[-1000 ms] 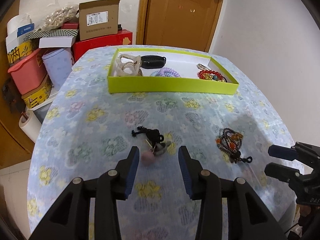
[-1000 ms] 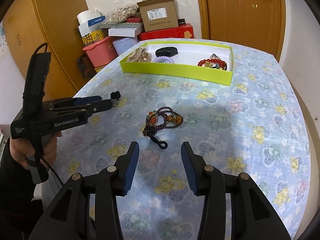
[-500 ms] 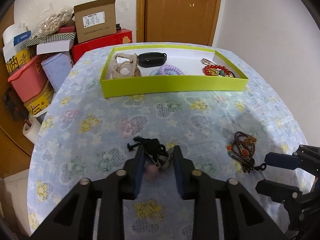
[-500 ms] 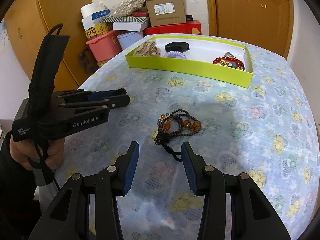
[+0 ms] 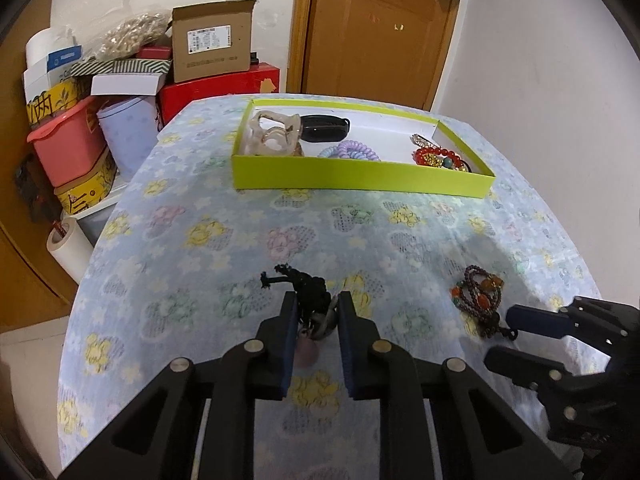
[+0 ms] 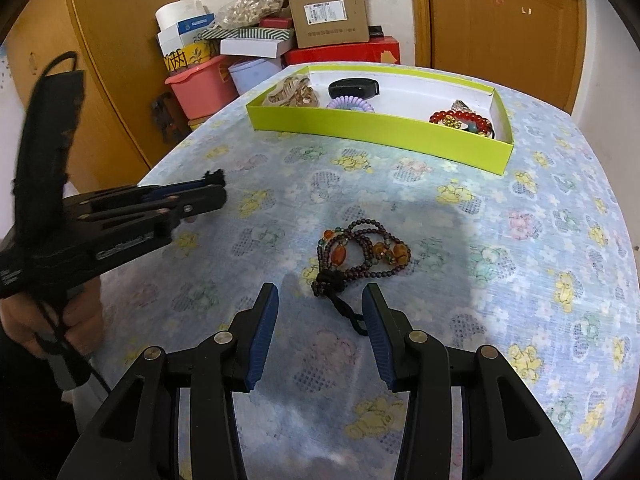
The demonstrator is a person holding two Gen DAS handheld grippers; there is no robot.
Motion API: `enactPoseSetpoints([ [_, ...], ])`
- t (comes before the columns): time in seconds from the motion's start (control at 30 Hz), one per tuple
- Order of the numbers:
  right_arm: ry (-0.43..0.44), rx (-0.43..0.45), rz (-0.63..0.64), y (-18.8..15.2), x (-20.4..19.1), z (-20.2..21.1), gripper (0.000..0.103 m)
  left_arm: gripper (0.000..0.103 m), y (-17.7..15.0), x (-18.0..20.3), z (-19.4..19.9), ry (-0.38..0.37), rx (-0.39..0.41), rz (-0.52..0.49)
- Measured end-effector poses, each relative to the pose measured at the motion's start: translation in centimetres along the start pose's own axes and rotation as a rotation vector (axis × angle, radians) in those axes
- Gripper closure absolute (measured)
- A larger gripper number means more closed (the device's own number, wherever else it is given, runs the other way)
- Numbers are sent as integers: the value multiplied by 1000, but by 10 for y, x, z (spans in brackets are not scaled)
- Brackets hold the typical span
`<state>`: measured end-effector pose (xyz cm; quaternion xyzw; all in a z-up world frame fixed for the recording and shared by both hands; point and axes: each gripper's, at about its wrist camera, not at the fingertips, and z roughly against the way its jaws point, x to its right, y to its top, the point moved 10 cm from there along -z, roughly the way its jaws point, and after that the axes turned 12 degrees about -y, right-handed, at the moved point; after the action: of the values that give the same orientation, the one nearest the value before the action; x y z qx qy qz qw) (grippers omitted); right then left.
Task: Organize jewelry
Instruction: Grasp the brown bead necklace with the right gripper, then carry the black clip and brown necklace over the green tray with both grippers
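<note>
My left gripper (image 5: 317,312) is shut on a black corded pendant (image 5: 310,300) with a pink bead, held just above the flowered tablecloth; it also shows in the right wrist view (image 6: 208,196). A dark beaded bracelet (image 6: 362,254) with amber beads lies on the cloth just ahead of my right gripper (image 6: 320,312), which is open and empty. The bracelet also shows in the left wrist view (image 5: 478,300), beside the right gripper (image 5: 516,336). A lime-green tray (image 5: 360,174) at the far side holds a hair claw, a black case, spiral ties and a red bracelet.
Boxes, a pink tub (image 5: 66,144) and paper rolls are stacked off the table's far left. A wooden door (image 5: 376,32) stands behind the table. The table edge (image 5: 86,272) curves away at left and right.
My left gripper closed on the black corded pendant and lifted slightly. My right gripper moved forward, closer to the beaded bracelet, still open.
</note>
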<state>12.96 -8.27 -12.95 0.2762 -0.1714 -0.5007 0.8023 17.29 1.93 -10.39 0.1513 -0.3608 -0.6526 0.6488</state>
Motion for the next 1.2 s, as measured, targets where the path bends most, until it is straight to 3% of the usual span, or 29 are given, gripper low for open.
enactPoseSetpoints([
  [0.33,-82,10,11,6,0,-11,60,83,-4,-10,18,-5,32,33],
  [0.43,-141,20,37,5,4,-11,79,83,-7,-10,20,-8,31,36],
  [0.5,-139,19,31,5,7,-11,85,83,-10,-8,20,-13,29,35],
  [0.83,-108,26,33,-4,4,0,86,83,-15,6,25,-27,22,15],
  [1.13,-77,86,9,-3,6,32,87,83,-14,26,32,-44,26,-8],
  [1.2,-74,99,5,-2,7,39,93,83,-14,31,34,-47,28,-13],
])
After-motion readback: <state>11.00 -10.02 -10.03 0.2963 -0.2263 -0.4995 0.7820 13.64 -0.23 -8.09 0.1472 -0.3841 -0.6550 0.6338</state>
